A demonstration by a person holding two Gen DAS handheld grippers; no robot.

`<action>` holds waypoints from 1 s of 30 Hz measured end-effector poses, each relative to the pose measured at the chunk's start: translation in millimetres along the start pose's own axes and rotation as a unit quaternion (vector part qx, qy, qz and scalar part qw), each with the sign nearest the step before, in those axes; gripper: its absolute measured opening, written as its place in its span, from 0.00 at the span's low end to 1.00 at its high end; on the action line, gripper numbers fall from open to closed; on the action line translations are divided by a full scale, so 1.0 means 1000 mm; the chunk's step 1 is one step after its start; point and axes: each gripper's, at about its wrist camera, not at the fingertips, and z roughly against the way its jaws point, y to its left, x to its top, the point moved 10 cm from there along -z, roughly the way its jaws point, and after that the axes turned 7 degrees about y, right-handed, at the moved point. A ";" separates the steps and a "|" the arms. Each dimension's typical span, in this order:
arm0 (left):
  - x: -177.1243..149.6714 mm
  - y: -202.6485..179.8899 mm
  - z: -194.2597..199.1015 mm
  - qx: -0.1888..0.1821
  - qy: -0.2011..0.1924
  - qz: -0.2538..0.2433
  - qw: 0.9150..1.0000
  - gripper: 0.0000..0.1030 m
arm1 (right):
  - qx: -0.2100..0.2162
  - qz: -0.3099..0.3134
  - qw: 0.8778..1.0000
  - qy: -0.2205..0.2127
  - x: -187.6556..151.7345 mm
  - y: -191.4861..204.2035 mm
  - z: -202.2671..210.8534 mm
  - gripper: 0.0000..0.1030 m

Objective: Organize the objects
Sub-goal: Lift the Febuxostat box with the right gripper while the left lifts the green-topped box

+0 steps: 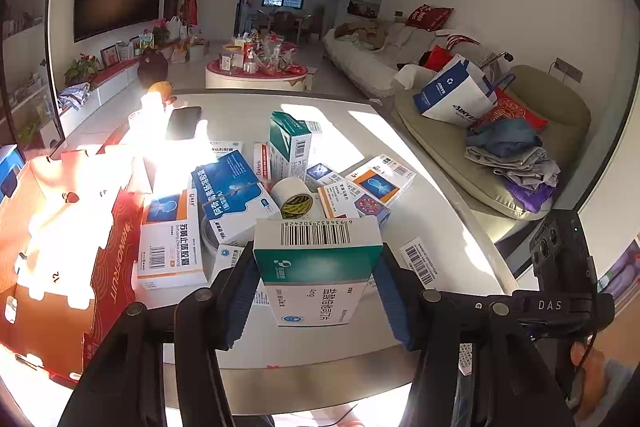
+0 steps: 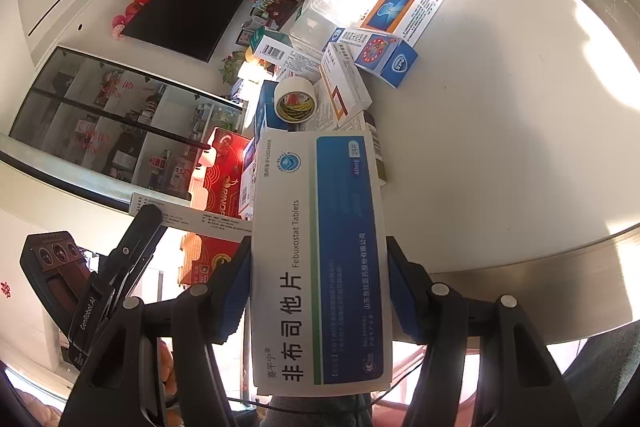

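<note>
Left wrist view: left tool [image 1: 318, 291] clamps a green-and-white medicine box [image 1: 318, 259], lifted clear of the tabletop [image 1: 452, 195]. Ahead of the tool: a loose heap of medicine boxes [image 1: 232, 195] with a tape roll [image 1: 294, 197] among them, unsorted. Left of the tool: red carton [image 1: 60, 267], open, contents not discernible in the glare. Right wrist view: right tool [image 2: 318, 291] clamps a blue-and-white tablet box [image 2: 320, 267], held off the tabletop's near edge. Status, as judged: two boxes in hand, none visibly placed; most of the sorting remains.
</note>
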 end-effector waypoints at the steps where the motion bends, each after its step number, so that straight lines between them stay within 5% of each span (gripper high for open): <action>1: 0.000 0.000 0.000 -0.003 0.001 0.001 1.000 0.59 | 0.000 0.000 1.000 0.000 0.000 0.000 0.000 0.59; 10: -0.002 -0.003 -0.002 -0.007 0.006 0.003 1.000 0.59 | 0.000 -0.003 1.000 0.002 -0.003 -0.001 -0.002 0.59; 20: -0.007 0.009 -0.010 0.060 0.022 -0.010 0.998 0.59 | 0.000 -0.002 1.000 0.002 -0.002 -0.001 -0.001 0.59; 30: -0.007 0.008 -0.008 0.061 0.018 -0.016 0.998 0.59 | 0.001 -0.004 1.000 0.002 -0.003 -0.002 -0.002 0.59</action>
